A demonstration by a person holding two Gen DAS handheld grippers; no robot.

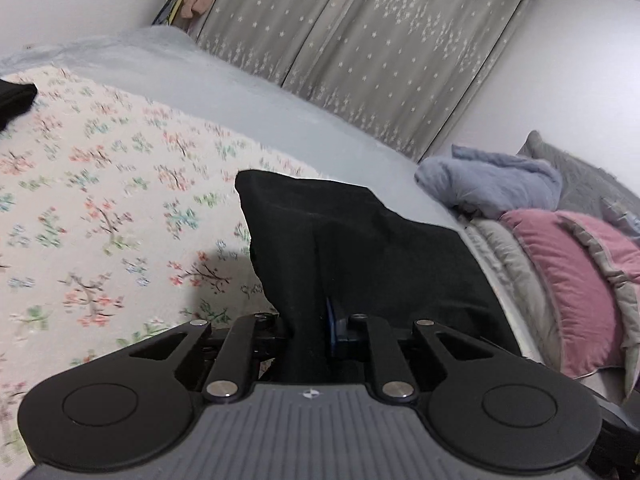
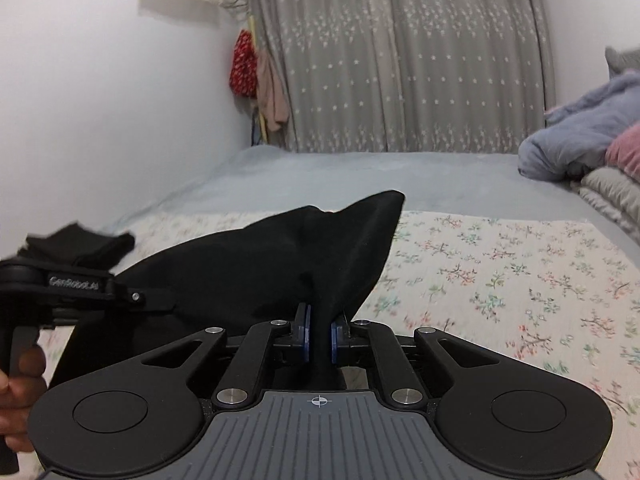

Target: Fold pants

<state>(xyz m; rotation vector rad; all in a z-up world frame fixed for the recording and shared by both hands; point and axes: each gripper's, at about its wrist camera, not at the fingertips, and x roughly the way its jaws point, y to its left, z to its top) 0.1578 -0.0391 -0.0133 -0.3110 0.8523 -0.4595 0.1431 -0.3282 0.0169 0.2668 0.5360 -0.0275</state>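
Observation:
The black pants (image 1: 352, 248) are lifted off the floral sheet (image 1: 100, 200), bunched and draped over both grippers. My left gripper (image 1: 310, 328) is shut on a fold of the black pants, which covers its fingertips. In the right wrist view my right gripper (image 2: 319, 336) is shut on the black pants (image 2: 280, 256), pinched between its blue pads (image 2: 306, 334). The left gripper (image 2: 60, 288) shows at the left of that view, held by a hand, beside the same cloth.
A second dark folded garment (image 2: 80, 246) lies at the far left of the floral sheet (image 2: 500, 272). A pink pillow (image 1: 568, 280), a blue-grey blanket (image 1: 492, 184) and grey bedding are piled at the right. A grey starred curtain (image 2: 400, 60) hangs behind the bed.

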